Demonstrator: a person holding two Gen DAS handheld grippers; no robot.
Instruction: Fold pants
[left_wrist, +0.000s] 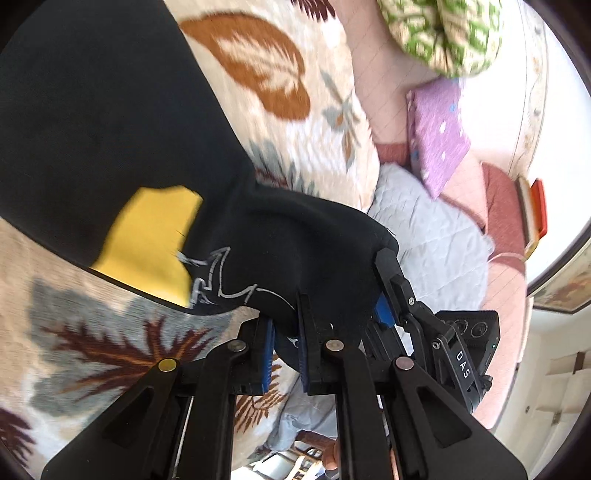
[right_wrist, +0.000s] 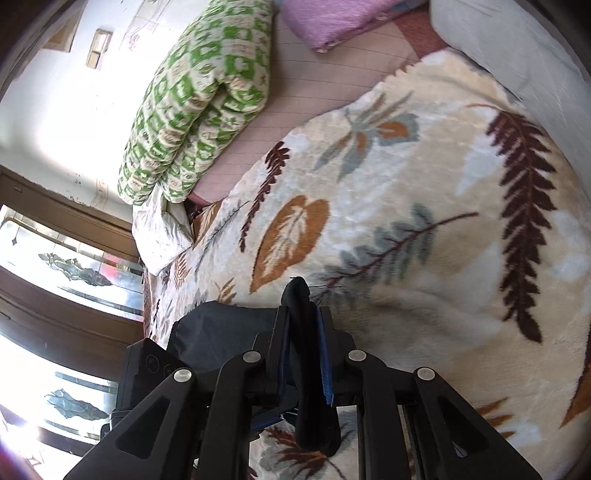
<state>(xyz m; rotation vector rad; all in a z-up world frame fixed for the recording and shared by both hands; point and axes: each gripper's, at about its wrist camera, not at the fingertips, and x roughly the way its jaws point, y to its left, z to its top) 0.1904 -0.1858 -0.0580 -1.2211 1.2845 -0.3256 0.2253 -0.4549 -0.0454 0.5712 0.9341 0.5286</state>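
- Left gripper (left_wrist: 286, 314): jaws narrow, clamped on a bunched edge of the black pants (left_wrist: 110, 122). Fabric fills the gap between the blue pads.
- Right gripper (right_wrist: 303, 314): jaws also narrow, pinching a thick black fold of the same pants; the fold pokes out past the fingertips and hangs down below them.
- In the left wrist view the right gripper sits just beside the left one, gripping the same bunched edge.
- Pants spread away from the left gripper, up and to the left, over the leaf-print blanket (left_wrist: 277, 66). The far part looks flat; the near part is lifted and gathered at the jaws.
- Yellow patch (left_wrist: 147, 236) and a white line graphic (left_wrist: 218, 280) on the pants, near the gripped edge.
- Right wrist view: a dark grey part of the pants (right_wrist: 221, 325) lies just left of the jaws, on the blanket.
- Beyond the blanket: light grey quilted cover (left_wrist: 424, 229), then pink bedsheet (right_wrist: 317, 99).
- On the sheet, farther off: green-and-cream patterned quilt (right_wrist: 195, 99), folded over, and a purple pillow (left_wrist: 439, 133).
- Farthest: white wall (right_wrist: 74, 99) and a brown-framed window (right_wrist: 66, 258).
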